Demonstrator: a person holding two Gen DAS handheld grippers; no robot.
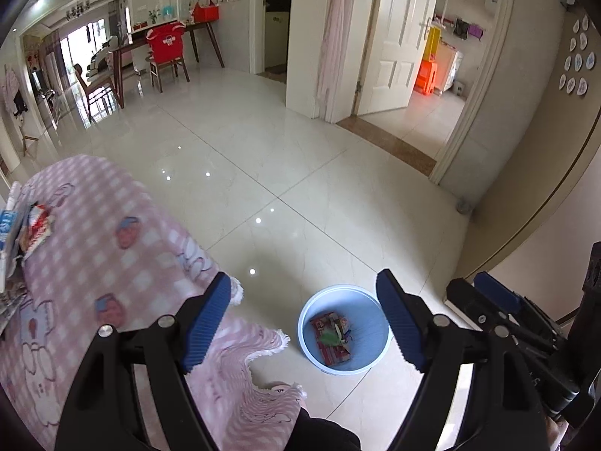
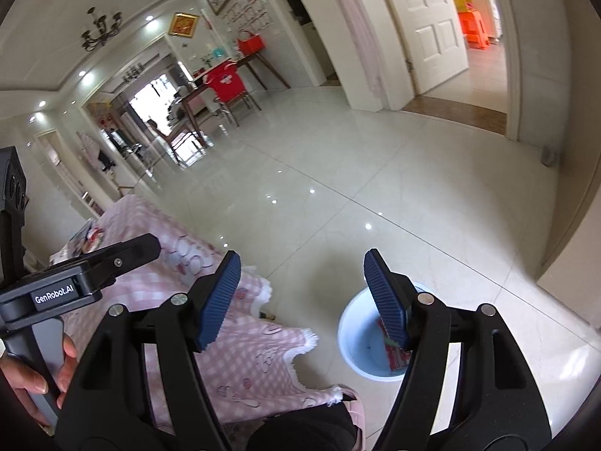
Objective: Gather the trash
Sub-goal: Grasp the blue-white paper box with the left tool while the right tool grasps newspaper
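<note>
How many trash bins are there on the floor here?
1. A pale blue bin stands on the tiled floor, beside the pink checked cloth, with wrappers inside. Others could be out of sight.

Only one text can be read clearly: "GenRobot.AI", in white letters on a small black label (image 2: 53, 294) on the body of the left gripper (image 2: 67, 282), seen in the right wrist view. The red garment (image 1: 165, 43) over a chair back carries a white print, but its letters are too small to read. The packets (image 1: 35, 231) at the far left edge of the pink checked tablecloth (image 1: 124, 263) and the red wrappers (image 1: 332, 338) in the blue bin (image 1: 311, 353) have printing, too blurred to read.
</note>
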